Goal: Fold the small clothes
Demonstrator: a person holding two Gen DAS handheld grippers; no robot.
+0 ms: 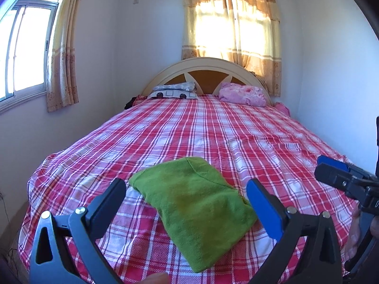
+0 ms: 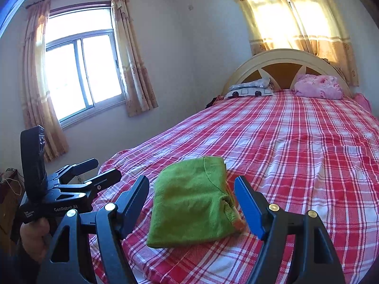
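Note:
A small green garment lies folded into a compact rectangle on the near end of the bed; it shows again as the same garment in the right wrist view. My left gripper hovers just before it, jaws spread wide, pads touching nothing. My right gripper is open in the same way, with the cloth lying beyond and below its fingertips. Each tool appears in the other's view: the right gripper at the right edge, the left gripper at the lower left, held by a hand.
The bed carries a red and white plaid sheet. A patterned pillow and a pink bundle rest against the arched headboard. Curtained windows are at the left and behind; a wall runs close along the bed's right side.

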